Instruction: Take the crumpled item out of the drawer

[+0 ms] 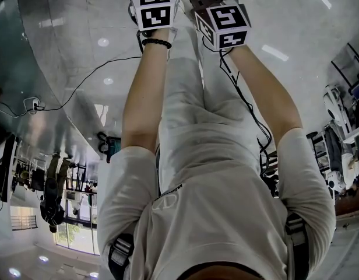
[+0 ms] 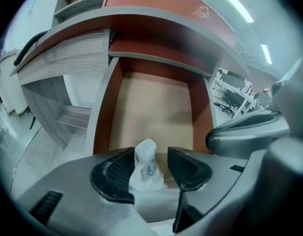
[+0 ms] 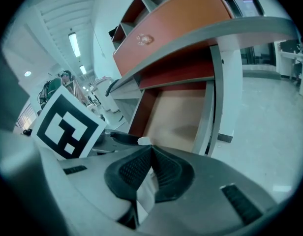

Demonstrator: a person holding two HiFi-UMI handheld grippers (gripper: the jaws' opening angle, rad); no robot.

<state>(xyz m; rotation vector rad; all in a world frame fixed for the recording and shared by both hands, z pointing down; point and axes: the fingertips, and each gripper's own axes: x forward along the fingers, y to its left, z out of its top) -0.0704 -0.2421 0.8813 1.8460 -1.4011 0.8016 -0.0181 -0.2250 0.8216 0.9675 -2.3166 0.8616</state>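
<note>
Crumpled white plastic wrapper (image 2: 144, 167) sits at the near end of the open red-brown drawer (image 2: 151, 107), between the spread jaws of the left gripper (image 2: 151, 154), which should centre and pinch its middle firmly before lifting; the right gripper (image 3: 150, 151) is pressed together, empty.

It looks like a large open office hall: a curved reception-style desk (image 2: 141, 14) with an open drawer (image 2: 156, 112), shelving (image 3: 139, 6), ceiling strip lights (image 2: 230, 1) and office furniture (image 2: 235, 96) behind.
</note>
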